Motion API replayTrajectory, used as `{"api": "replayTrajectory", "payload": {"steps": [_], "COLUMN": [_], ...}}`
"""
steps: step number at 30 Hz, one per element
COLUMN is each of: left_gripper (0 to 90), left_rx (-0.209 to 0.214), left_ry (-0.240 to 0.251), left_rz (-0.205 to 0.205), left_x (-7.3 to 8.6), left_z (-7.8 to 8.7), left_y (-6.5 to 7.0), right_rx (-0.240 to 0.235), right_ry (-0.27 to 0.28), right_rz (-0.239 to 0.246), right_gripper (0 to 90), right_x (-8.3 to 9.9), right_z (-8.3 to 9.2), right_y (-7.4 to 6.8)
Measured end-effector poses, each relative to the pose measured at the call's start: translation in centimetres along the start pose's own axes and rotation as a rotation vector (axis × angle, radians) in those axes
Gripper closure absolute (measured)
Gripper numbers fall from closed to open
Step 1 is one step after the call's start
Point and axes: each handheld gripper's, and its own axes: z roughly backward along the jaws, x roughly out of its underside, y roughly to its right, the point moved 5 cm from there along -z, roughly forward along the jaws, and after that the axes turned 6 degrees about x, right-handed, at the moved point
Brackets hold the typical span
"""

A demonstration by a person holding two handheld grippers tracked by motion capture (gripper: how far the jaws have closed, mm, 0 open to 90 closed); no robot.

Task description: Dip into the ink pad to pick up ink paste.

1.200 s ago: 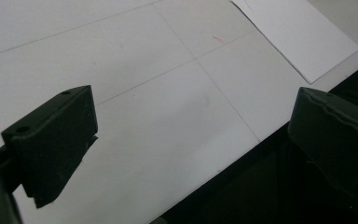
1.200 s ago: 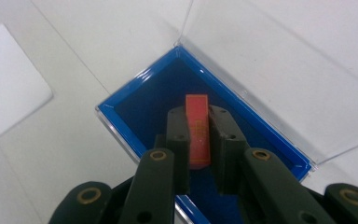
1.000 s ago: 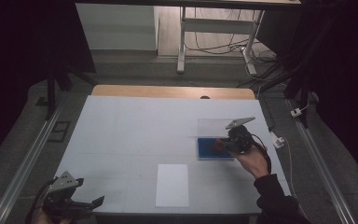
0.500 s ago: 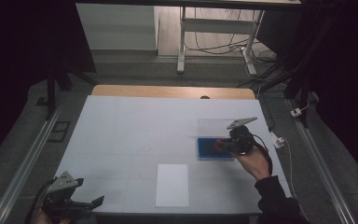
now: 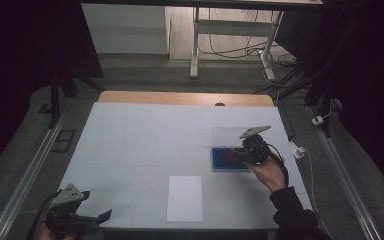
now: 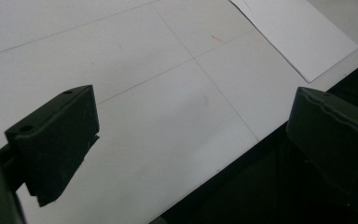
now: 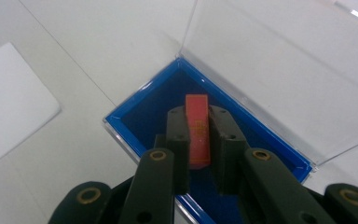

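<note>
Nothing has moved since a second ago. Nearest, the left gripper [image 5: 87, 220] rests at the table's [image 5: 130, 150] near edge, jaws spread wide. Farther, the right gripper [image 7: 198, 135] clamps a red card [image 7: 197, 128] on edge over the blue case [image 7: 149, 109], its long axis pointing toward the open clear lid [image 7: 284, 70].

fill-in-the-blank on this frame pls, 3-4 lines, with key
1. The right gripper is shut on a thin flat piece whose colour is ____.
2. That piece is held over a box with a ____ lining.
3. The box's clear lid stands ____.
4. The left gripper, near the table's front edge, has its jaws ____.

Missing words: red; blue; open; open
</note>
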Motion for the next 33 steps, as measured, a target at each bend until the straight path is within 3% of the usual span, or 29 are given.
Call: {"api": "replayTrajectory", "payload": {"steps": [12, 21, 24, 25, 30, 33], "left_gripper": [3.0, 2.9, 2.8, 2.8, 2.8, 2.8], "left_rx": [0.000, -0.002, -0.003, -0.004, -0.004, -0.005], "left_ry": [-0.006, -0.008, -0.009, -0.010, -0.013, -0.012], "left_rz": [-0.005, -0.007, -0.009, -0.009, -0.012, -0.011], "left_x": [0.0, 0.0, 0.0, 0.0, 0.0, 0.0], "left_z": [0.0, -0.1, -0.1, -0.1, -0.2, -0.1], "left_y": [0.0, 0.1, 0.1, 0.1, 0.1, 0.1], "right_rx": [0.022, 0.013, 0.036, 0.059, 0.109, 0.088], "right_ry": [-0.045, -0.037, -0.038, -0.043, -0.066, -0.058], "right_rz": [0.024, -0.027, -0.006, 0.028, 0.088, 0.058], "right_gripper": [80.1, 80.5, 80.6, 80.5, 80.6, 80.7], "right_x": [0.6, 0.8, 0.7, 0.6, 0.4, 0.5], "right_z": [-1.5, -1.7, -1.7, -1.8, -1.9, -1.9], "right_y": [0.2, 0.3, -0.1, -0.5, -1.3, -1.0]}}
